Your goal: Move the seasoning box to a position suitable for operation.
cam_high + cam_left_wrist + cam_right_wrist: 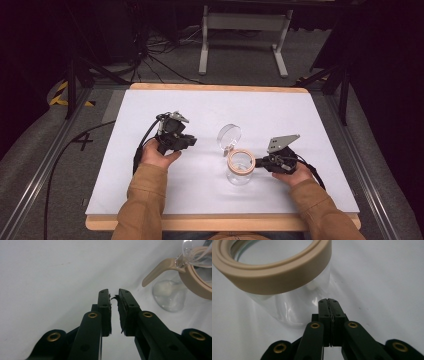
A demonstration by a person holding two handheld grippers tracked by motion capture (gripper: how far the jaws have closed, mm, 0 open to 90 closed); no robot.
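Note:
A clear jar (240, 174) with a beige rim (241, 161) stands upright on the white table (300, 115), right of centre. Its round clear lid (229, 135) is flipped open and tilts back on the far left side. My right gripper (259, 162) is at the jar's right side, shut with nothing in it. In the right gripper view its tip (328, 300) sits just short of the jar wall (287, 307); whether it touches, I cannot tell. My left gripper (190, 141) is left of the jar and apart from it. Its jaws (114, 293) stand a narrow gap apart and hold nothing.
The jar's base (172, 297), beige rim tab (157, 271) and lid (197, 250) sit up and to the right of the left jaws. Beyond the table's far edge lie cables (165, 47) and a white stand (245, 35); metal rails (45, 160) run along both sides.

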